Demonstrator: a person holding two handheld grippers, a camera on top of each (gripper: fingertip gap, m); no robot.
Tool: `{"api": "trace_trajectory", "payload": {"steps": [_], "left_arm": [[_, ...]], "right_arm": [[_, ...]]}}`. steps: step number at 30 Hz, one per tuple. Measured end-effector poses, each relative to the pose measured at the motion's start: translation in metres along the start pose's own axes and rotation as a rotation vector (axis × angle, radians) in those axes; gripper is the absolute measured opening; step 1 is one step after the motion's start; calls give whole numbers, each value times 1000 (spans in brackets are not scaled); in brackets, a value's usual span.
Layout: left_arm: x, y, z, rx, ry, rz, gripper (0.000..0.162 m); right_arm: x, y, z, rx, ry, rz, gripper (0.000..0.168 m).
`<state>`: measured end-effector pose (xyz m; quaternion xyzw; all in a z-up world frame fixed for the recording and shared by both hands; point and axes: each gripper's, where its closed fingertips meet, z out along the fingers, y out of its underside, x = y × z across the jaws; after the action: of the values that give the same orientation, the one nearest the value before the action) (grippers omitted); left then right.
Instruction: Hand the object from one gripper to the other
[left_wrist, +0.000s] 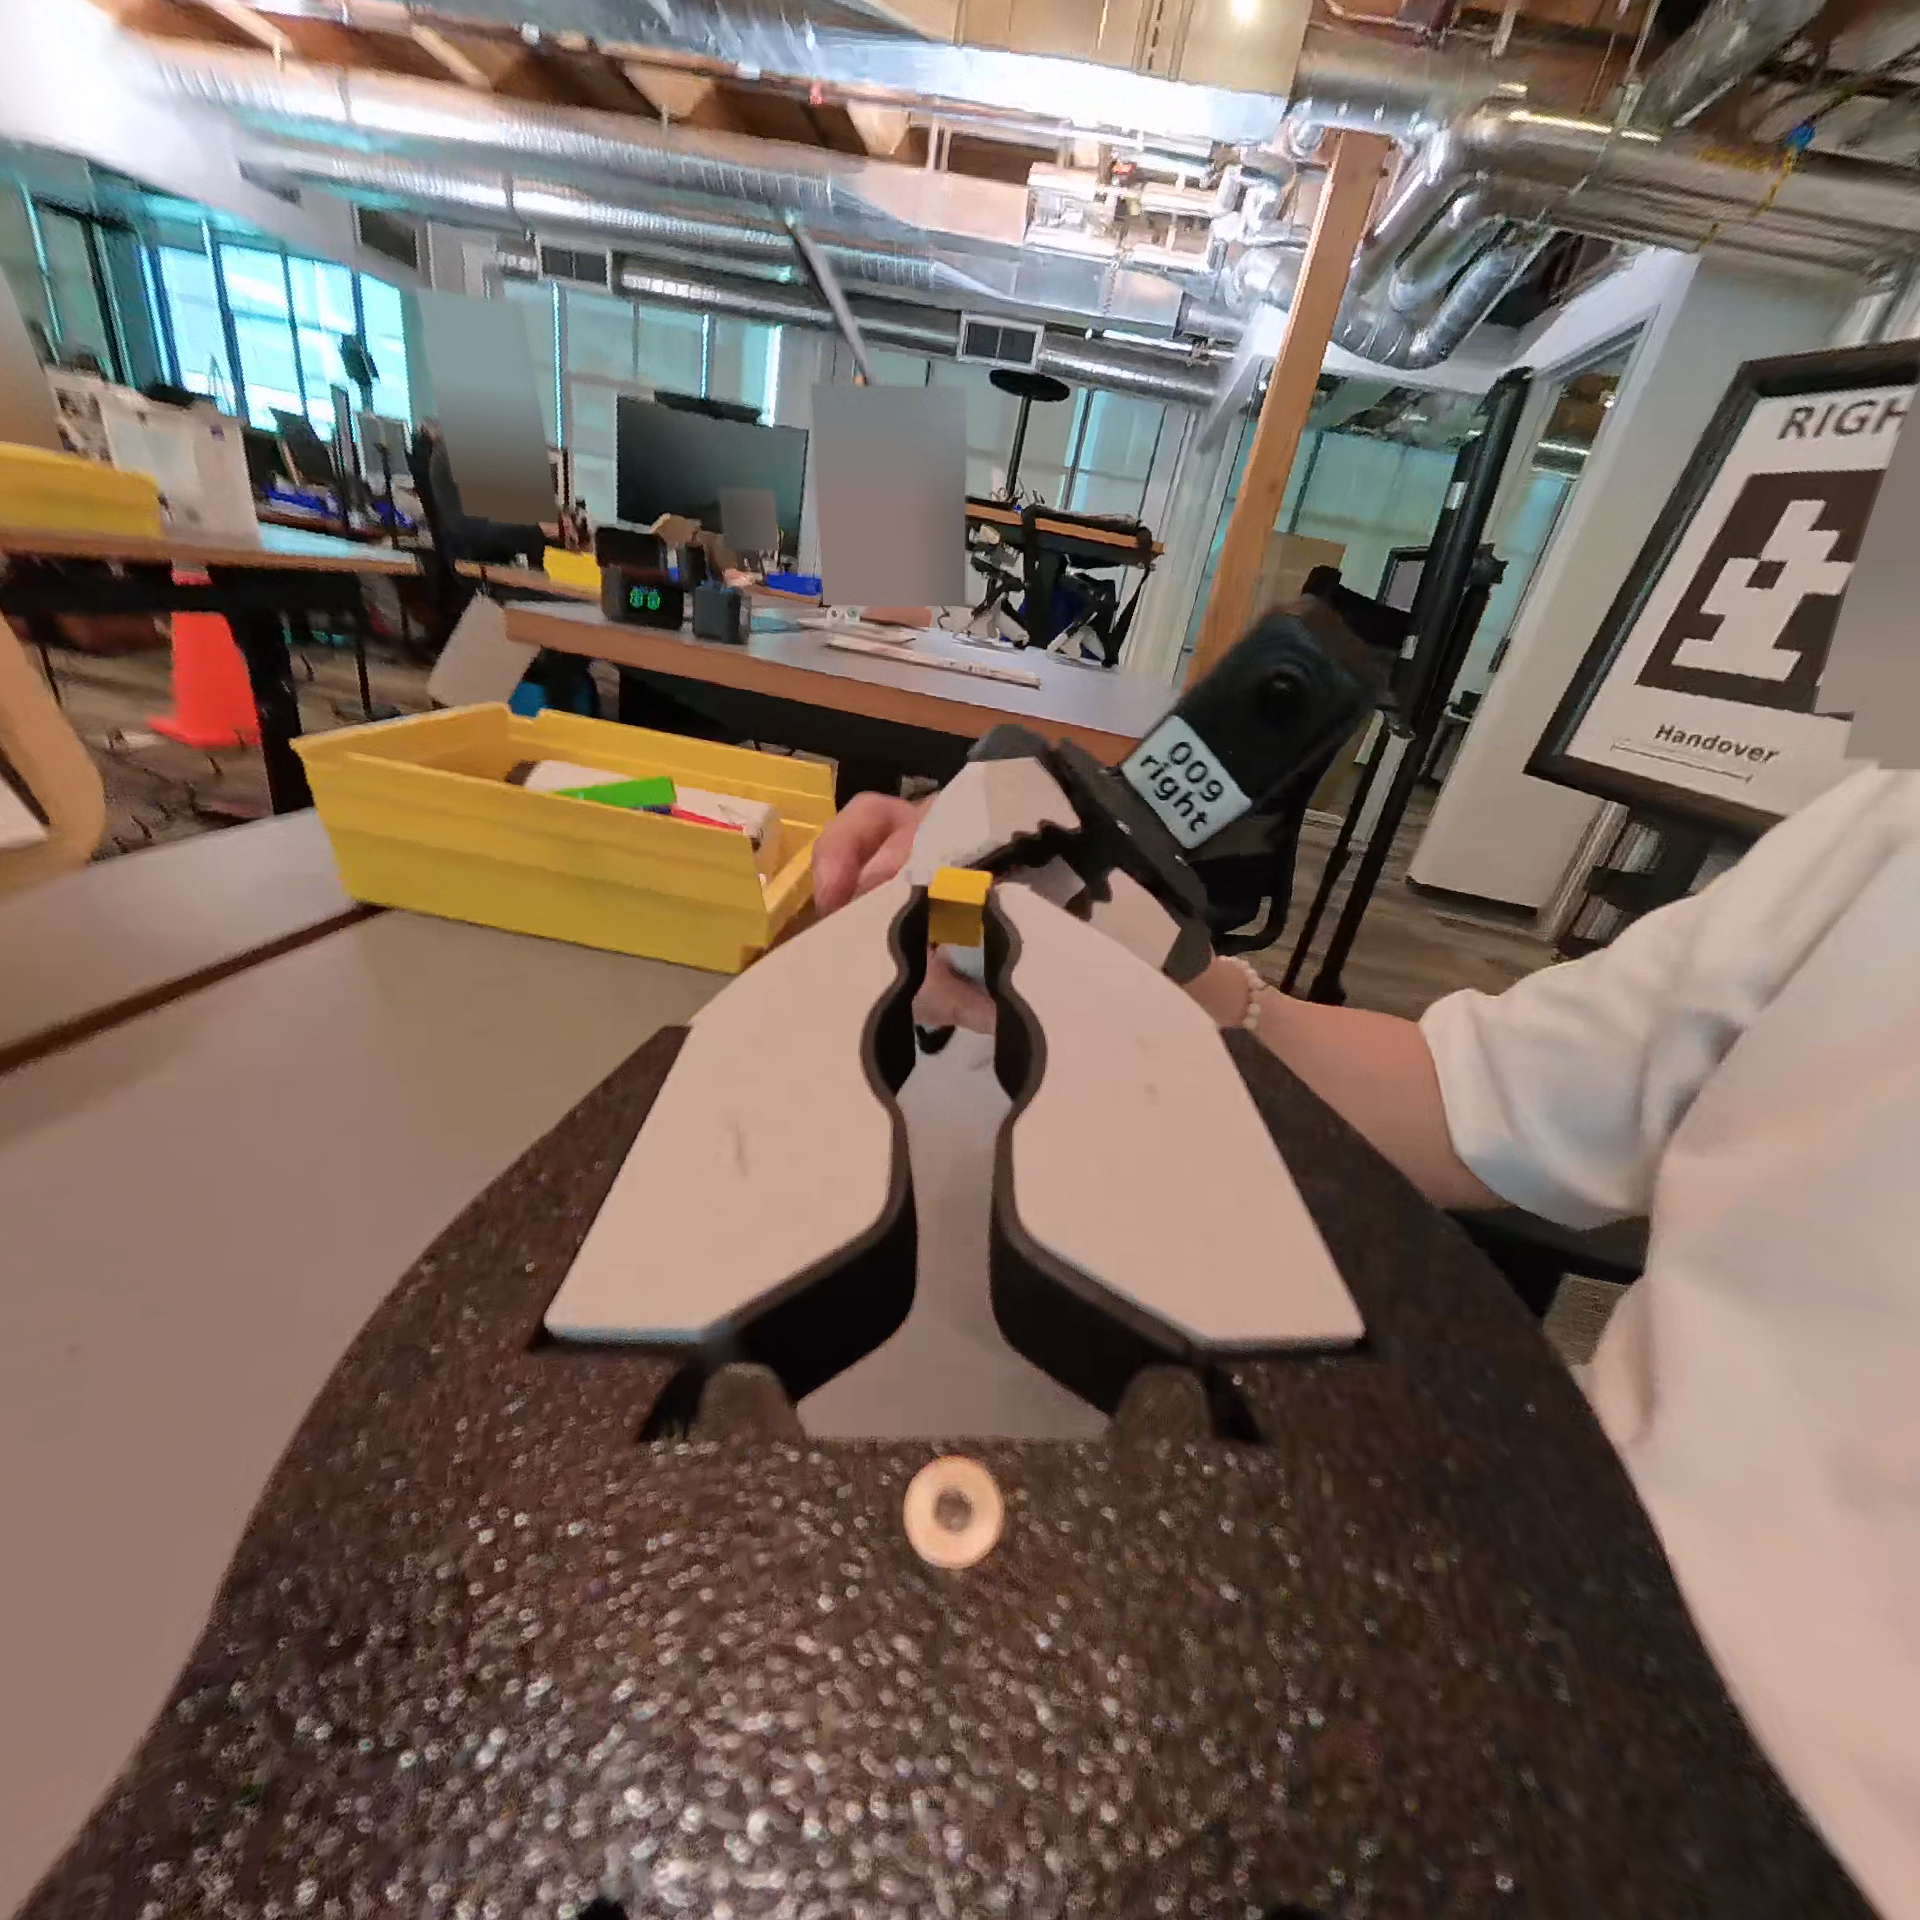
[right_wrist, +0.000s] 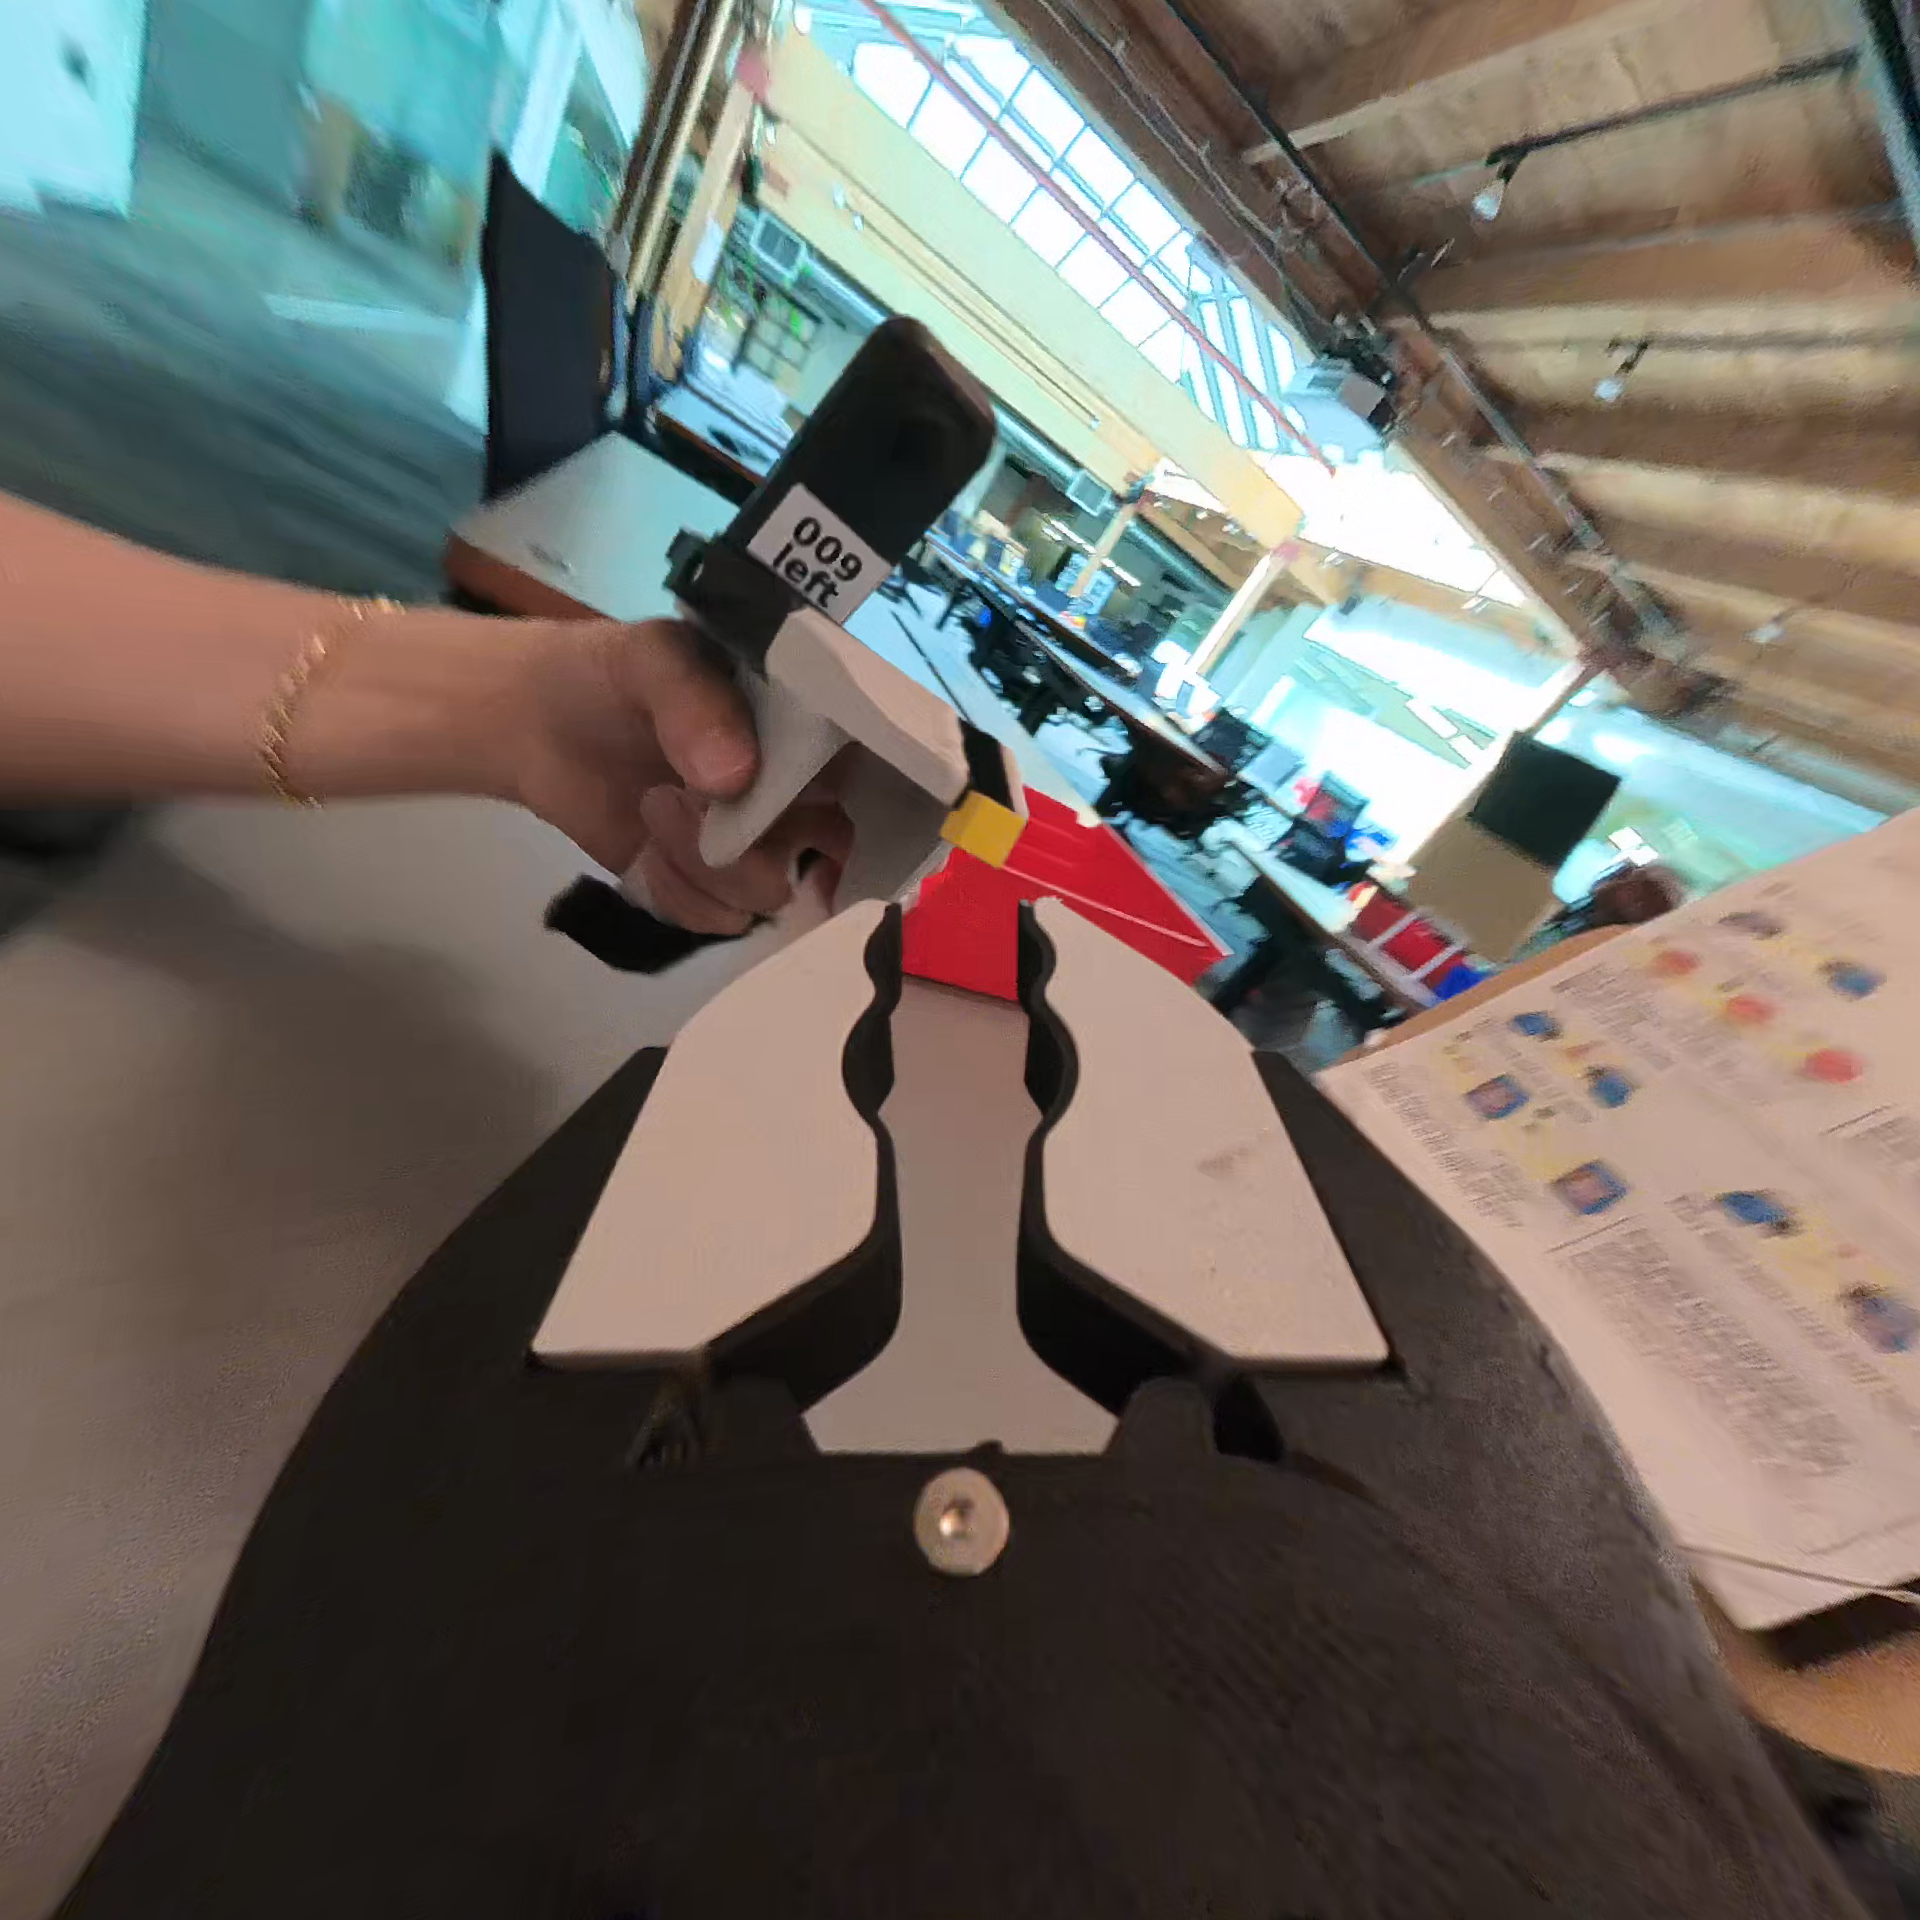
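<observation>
The left gripper (left_wrist: 957, 920) pinches a small yellow block (left_wrist: 958, 907) by its tips; the right gripper (right_wrist: 954, 914), empty and part-open, could knock it loose.

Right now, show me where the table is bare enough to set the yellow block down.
Bare grey table lies left of the left tool, in front of the yellow bin. Crowded on the right: the right tool and the person's arm fill that side.

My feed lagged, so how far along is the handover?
Done: the left gripper is shut on the yellow block and holds it in the air. In hand: the open right gripper is near it. Left: the right closes on the block, then the left releases.
</observation>
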<state>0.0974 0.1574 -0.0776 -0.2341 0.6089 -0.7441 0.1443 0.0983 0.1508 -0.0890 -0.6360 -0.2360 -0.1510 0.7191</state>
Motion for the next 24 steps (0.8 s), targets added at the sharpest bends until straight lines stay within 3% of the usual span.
{"api": "trace_trajectory", "payload": {"steps": [9, 20, 24], "left_arm": [[4, 21, 3, -155, 41, -112, 10], [-3, 29, 0, -186, 38, -248, 10], [-5, 25, -1, -164, 8, -144, 10]], "right_arm": [[-7, 7, 4, -88, 58, -377, 17], [-12, 14, 8, -145, 58, -492, 11], [-10, 15, 9, -171, 42, -373, 10]]}}
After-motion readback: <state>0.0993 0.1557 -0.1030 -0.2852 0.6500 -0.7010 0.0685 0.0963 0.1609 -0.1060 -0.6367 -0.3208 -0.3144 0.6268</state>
